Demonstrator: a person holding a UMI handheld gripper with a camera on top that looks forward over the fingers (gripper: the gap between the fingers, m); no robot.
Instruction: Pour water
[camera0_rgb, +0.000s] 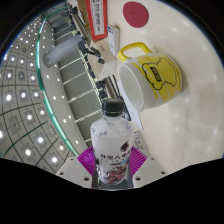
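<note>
Tool (113, 168) grips bottle (112, 140) beside yellow mug (150, 82).

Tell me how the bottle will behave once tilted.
The bottle, held between the tool pads, looks like thin clear plastic, so probably squeezable. Its smooth label may slip. It seems capped, so nothing would reach the mug yet.

Between my fingers I am holding a clear plastic water bottle with a black cap (112, 140); its white and dark red label is showing print, but it is staying too small for me to read. Beyond the fingers, a yellow mug with a white inside (152, 80) is showing a black drawn figure, not lettering. Further beyond, a round pink sticker (135, 13) and a white sheet with red print (101, 15) are giving me no readable words.
</note>
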